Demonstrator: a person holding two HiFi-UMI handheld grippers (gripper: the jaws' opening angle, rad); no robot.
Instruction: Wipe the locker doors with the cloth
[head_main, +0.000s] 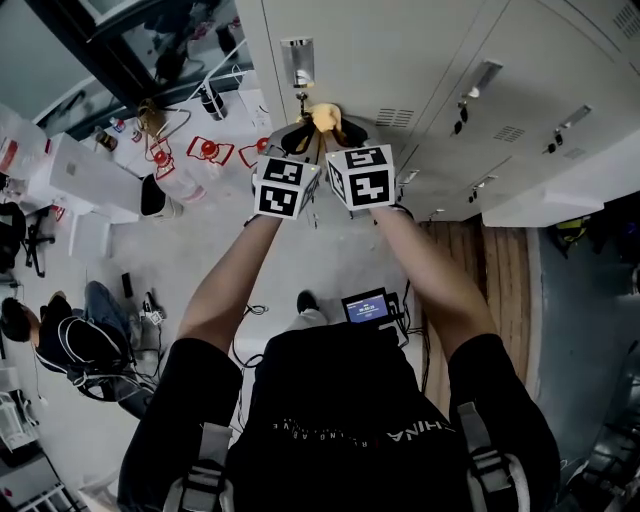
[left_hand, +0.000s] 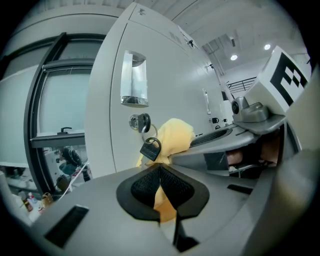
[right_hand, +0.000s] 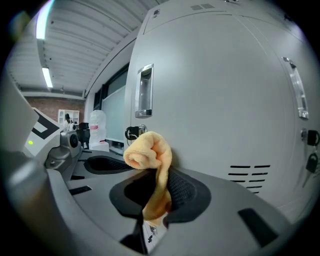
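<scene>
Grey locker doors (head_main: 420, 60) fill the upper right of the head view, with pale floor and workshop clutter on the left. I have both grippers raised side by side at the upper centre of that view, in front of the leftmost door.

The yellow cloth (head_main: 325, 118) sits bunched between them. My left gripper (left_hand: 161, 175) has its jaws closed on a fold of the cloth (left_hand: 172, 137), and my right gripper (right_hand: 157, 192) is likewise clamped on it, with a rolled end of the cloth (right_hand: 147, 152) standing up above the jaws and a small label hanging below.

In the left gripper view the cloth is just beside the door's lock (left_hand: 140, 121), where a key tag (left_hand: 150, 148) dangles, and below the recessed handle (left_hand: 134, 80). I cannot tell whether the cloth touches the door or sits just off it.

I judge the wiping is at an early point. The cloth is gripped and brought to the first door, but it is wadded rather than spread flat, and no door shows a wiped streak. The doors running toward the right of the frame all look left to do.
</scene>
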